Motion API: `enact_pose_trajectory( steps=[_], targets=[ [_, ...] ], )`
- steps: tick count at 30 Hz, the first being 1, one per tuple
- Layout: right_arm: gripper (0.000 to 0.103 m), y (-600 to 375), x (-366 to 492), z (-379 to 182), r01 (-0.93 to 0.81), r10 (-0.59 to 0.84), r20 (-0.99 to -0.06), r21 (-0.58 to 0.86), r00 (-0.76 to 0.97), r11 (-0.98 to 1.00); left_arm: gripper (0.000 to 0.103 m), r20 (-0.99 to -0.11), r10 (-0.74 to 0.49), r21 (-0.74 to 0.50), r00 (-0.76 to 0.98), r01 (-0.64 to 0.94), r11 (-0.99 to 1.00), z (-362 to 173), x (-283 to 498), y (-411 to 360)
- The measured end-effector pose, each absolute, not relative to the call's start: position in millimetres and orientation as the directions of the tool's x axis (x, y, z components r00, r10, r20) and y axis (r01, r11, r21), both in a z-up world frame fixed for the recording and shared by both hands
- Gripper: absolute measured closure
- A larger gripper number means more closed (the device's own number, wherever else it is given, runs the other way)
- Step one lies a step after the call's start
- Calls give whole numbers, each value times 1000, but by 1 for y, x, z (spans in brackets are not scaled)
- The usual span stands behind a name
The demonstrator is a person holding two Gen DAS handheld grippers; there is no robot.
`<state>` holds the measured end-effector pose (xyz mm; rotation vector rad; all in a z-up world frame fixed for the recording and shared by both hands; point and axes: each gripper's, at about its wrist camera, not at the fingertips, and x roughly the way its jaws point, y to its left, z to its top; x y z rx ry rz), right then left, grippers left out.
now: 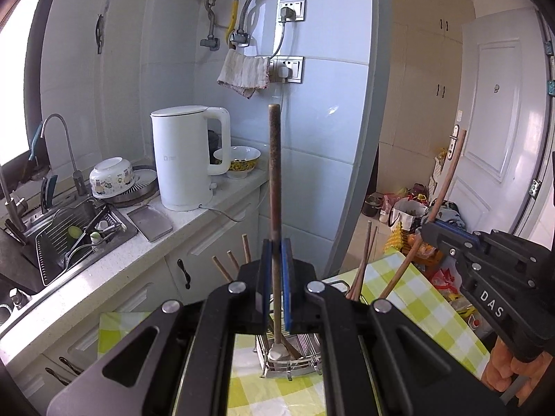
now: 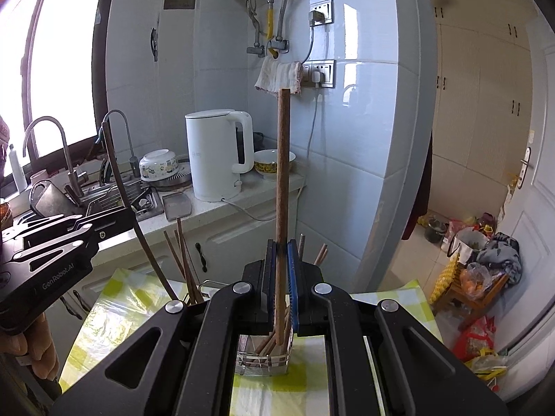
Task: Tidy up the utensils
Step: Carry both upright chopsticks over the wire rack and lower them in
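Chopsticks first: a dark brown wooden chopstick (image 1: pixel 274 187) stands upright, pinched in the left claw (image 1: pixel 276 260), and a lighter reddish wooden chopstick (image 2: pixel 282 187) is pinched upright in the right claw (image 2: pixel 281 260). Both hang over the wire metal utensil basket (image 2: pixel 262 364) on the green-checked table (image 2: pixel 114 319). Lower each straight down, release only once the tip seats, avoiding the sticks already leaning there.

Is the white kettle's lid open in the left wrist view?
No, the kettle on the counter has its flat lid seated closed on top.
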<state>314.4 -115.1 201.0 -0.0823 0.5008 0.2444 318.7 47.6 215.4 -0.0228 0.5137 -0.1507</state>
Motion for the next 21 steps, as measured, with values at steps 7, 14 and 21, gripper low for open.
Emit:
enact_pose_trajectory(
  steps=[7,14,21],
  targets=[
    [94,-111,324,190,-256,212,-506,-17,836,967,98,-514,-134,-51,847,126,991,199,331,49],
    [94,-110,329,182,-256,212,-521,-14,827,967,98,-537,-134,-54,833,125,991,185,339,49],
    [94,-109,335,168,-256,212,-550,-3,808,967,98,-561,-135,-57,817,124,991,171,342,46]
  ],
)
